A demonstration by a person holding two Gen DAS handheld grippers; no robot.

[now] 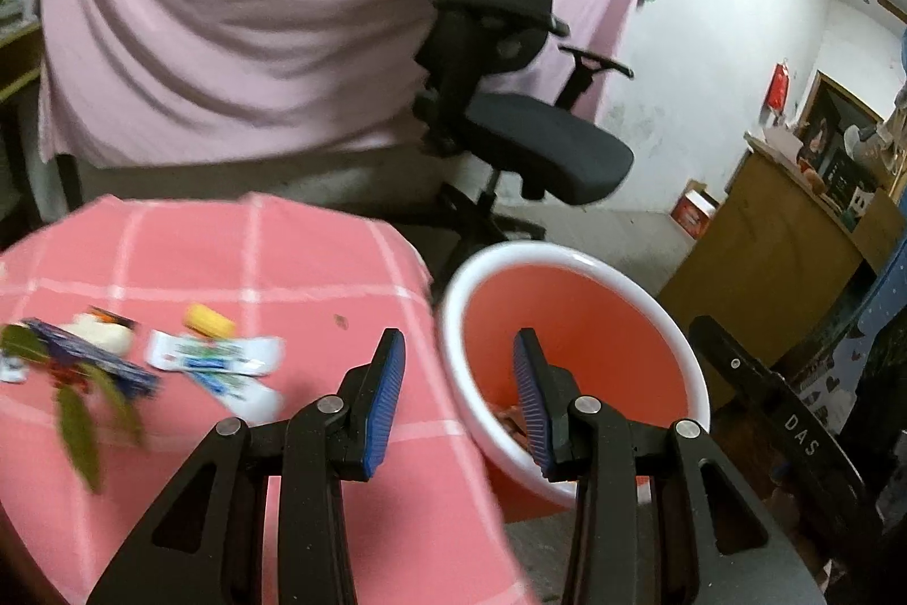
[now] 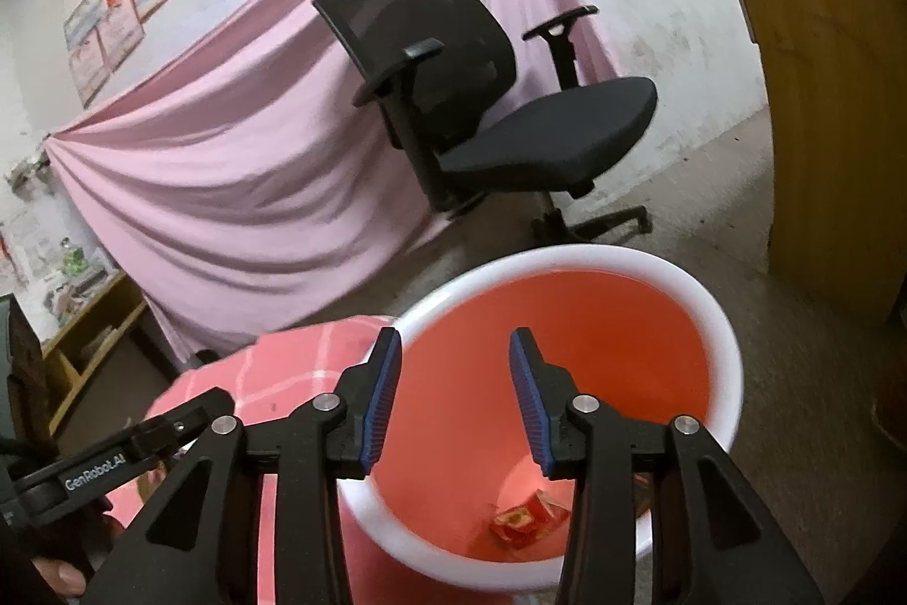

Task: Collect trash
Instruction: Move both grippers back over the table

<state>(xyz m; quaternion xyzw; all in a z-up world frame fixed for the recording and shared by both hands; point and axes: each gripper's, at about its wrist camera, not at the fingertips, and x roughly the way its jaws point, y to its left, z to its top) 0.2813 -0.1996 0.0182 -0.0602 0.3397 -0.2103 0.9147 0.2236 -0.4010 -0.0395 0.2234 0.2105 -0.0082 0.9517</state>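
Observation:
A red bin with a white rim [image 1: 567, 259] stands beside the pink checked table [image 1: 317, 259]; it also shows in the right wrist view [image 2: 595, 256]. A red wrapper [image 2: 524, 520] lies at its bottom. On the table lie a white wrapper [image 1: 218, 358], a yellow cap [image 1: 208, 320], a blue packet [image 1: 96, 358], green leaves [image 1: 76, 426] and a white scrap [image 1: 105, 333]. My left gripper [image 1: 459, 355] is open and empty over the table's edge and the bin's rim. My right gripper [image 2: 453, 352] is open and empty above the bin.
A black office chair [image 1: 510, 94] stands behind the bin, also in the right wrist view [image 2: 482, 94]. A pink sheet [image 1: 255, 9] hangs behind. A wooden cabinet [image 1: 776, 242] is at the right. The other gripper's arm [image 1: 793, 429] shows right of the bin.

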